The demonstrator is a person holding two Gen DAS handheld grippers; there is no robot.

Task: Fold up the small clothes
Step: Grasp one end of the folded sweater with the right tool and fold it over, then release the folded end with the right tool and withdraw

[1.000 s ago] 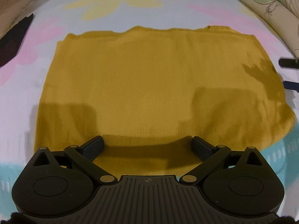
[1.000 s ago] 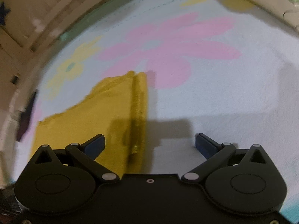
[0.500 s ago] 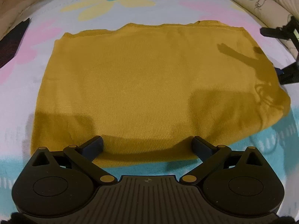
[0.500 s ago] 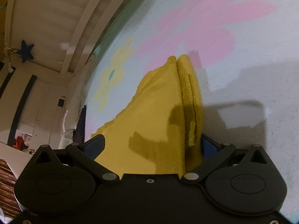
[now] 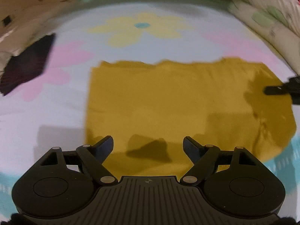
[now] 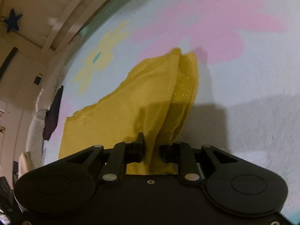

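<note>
Close up in the right wrist view, the right gripper [image 6: 152, 150] is squeezing shut on the near right edge of the yellow cloth [image 6: 120, 112], and the cloth bunches up into a ridge between its jaws. The rest of the cloth runs away from these tongs to the left and far side, lying on the flowered sheet [image 6: 243, 93]. In the left wrist view, the left gripper [image 5: 148, 146] is closing too, but its jaws are wide apart and nothing is pinched between them; the near edge of the yellow cloth [image 5: 178, 103] just lies under and in front of them. The cloth is longer from left to right than from near to far. The right hand has the right end, so I think the fold goes from right to left along that long way. Farther off to the left lies a dark cloth [image 5: 26, 65].
</note>
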